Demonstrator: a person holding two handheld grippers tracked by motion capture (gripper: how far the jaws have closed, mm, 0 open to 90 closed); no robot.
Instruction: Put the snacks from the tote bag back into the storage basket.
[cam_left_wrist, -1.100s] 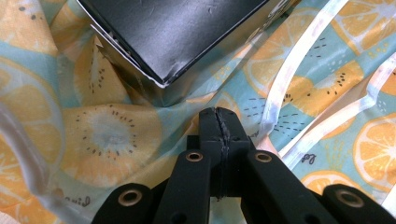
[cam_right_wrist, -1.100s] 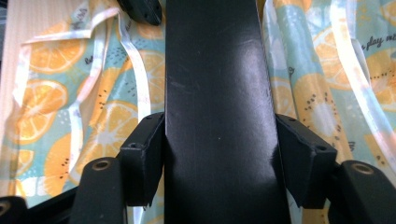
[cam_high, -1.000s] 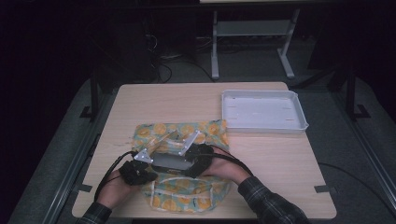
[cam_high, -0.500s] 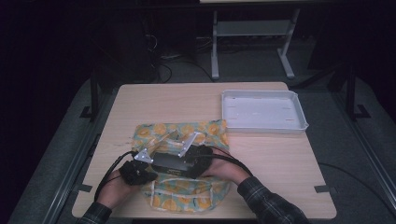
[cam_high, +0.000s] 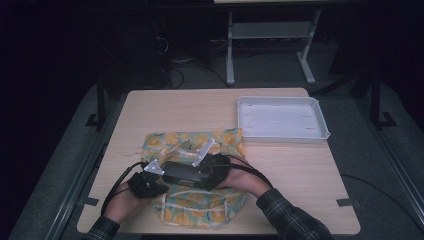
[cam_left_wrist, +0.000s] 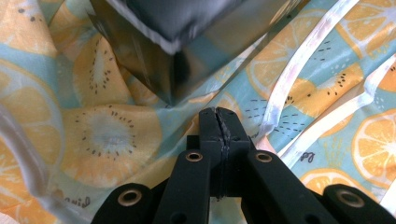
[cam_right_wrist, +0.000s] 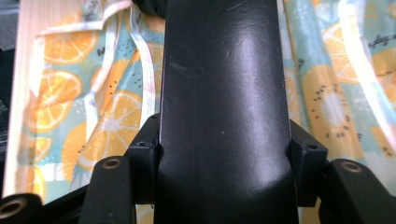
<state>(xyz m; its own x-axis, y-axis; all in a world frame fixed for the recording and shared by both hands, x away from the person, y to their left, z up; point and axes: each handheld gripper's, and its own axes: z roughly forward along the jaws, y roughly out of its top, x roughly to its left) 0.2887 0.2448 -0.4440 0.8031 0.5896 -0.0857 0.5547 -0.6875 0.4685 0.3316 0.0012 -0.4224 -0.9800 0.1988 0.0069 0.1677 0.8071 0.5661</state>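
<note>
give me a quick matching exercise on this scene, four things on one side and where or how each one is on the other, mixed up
Things:
1. white tray
2. fruit-print cloth bag
3. black box
4. left gripper

Place or state:
a. clamped between the right gripper's jaws
b. jaws shut, with cloth bunched around the tips
c. spread on the near half of the table, under the hands
d. at the far right of the table, nothing in it

Pairs: 1-d, 2-c, 3-a, 4-b
</note>
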